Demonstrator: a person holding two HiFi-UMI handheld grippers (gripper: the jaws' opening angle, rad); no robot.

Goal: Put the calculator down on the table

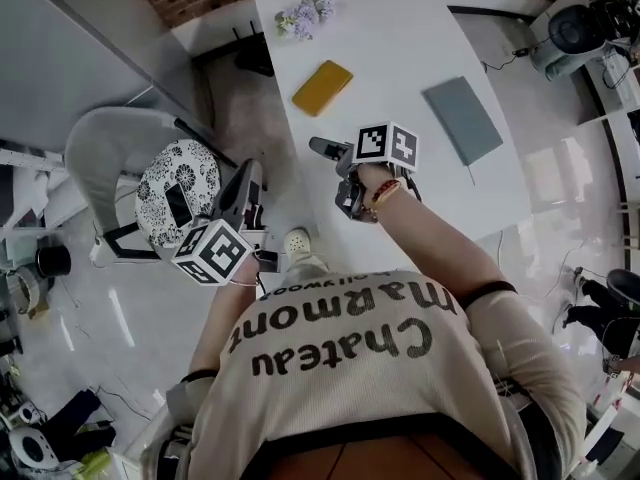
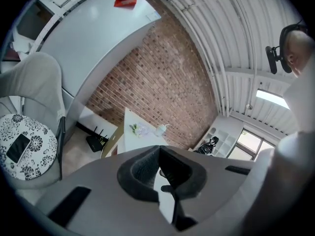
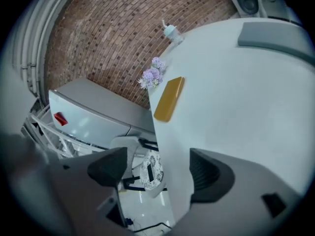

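Between the jaws of the right gripper nothing is held: they stand wide apart, and the near edge of the white desk shows through the gap. The left gripper has its jaws closed tip to tip, also empty, and it hangs over the floor beside a chair. On that chair's patterned cushion lies a dark flat slab, seemingly the calculator, off the desk and touched by neither gripper. Farther out on the desk lie a yellow case, a grey book and some flowers.
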